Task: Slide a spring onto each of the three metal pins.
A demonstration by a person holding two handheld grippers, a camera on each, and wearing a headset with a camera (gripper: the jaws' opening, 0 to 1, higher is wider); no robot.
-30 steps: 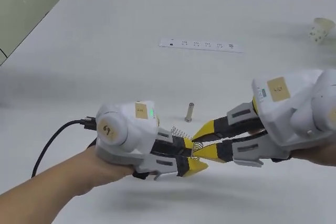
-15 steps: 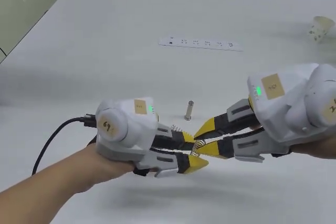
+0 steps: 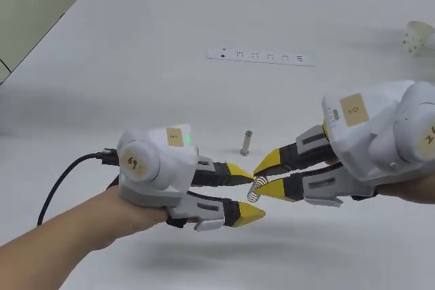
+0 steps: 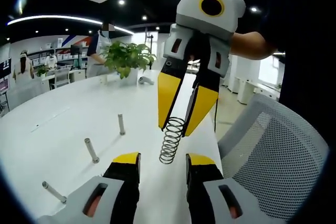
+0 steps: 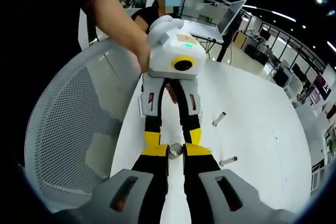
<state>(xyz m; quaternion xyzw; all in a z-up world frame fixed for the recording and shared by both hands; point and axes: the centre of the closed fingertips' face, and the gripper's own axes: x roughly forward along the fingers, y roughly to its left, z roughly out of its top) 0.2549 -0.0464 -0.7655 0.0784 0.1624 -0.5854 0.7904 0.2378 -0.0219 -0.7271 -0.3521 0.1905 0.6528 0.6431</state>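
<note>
right gripper [image 3: 259, 178] is pinching the small coiled steel spring [image 4: 171, 140] above the white worktop [image 3: 136, 66], left gripper [image 4: 164, 158] is gaping empty beside it, probably needing a short grey metal pin [image 3: 245, 143] next

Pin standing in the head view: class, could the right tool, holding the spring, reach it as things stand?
Probably yes. The pin stands in the open just beyond the right tool, shut on the spring; only bare table lies between them.

Left tool [image 3: 253, 193] and right tool [image 3: 259, 179], white rounded housings, black-grey jaws with yellow tips, tan square labels, black cable [image 3: 85, 161] at left tool's rear, green lamp.
</note>
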